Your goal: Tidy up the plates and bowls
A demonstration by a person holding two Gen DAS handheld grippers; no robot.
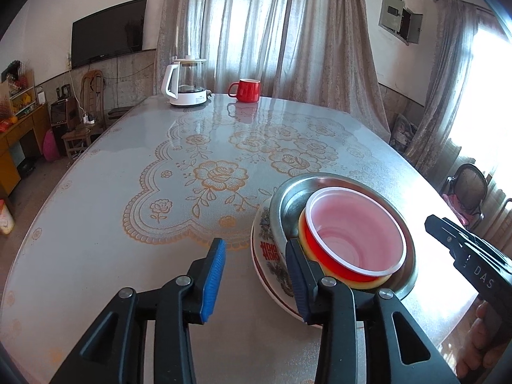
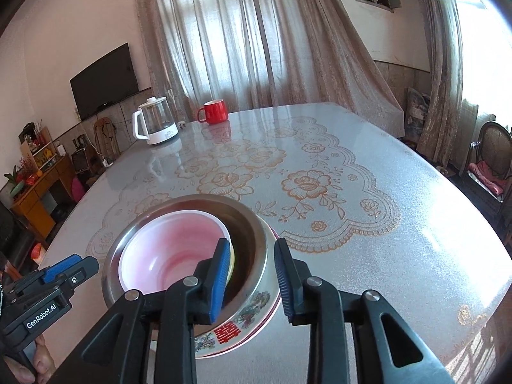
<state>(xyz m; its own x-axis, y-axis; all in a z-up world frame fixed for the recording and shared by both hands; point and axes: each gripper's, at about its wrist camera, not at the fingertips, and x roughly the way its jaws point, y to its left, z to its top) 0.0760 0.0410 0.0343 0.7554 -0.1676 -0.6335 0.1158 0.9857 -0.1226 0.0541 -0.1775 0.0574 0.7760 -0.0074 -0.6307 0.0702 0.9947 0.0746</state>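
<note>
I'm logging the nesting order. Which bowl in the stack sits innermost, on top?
The red plastic bowl with the pale pink inside. It sits inside the steel bowl, which rests in the flowered ceramic bowl at the bottom.

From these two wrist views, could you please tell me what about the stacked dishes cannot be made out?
- Base of the red bowl: hidden in both views by the steel bowl around it.
- Near rim of the patterned plate: covered by the gripper fingers in both views.
- Whether the right gripper touches the steel rim: unclear, though its open fingers straddle it.
- Left gripper: open beside the stack; contact unclear.
</note>
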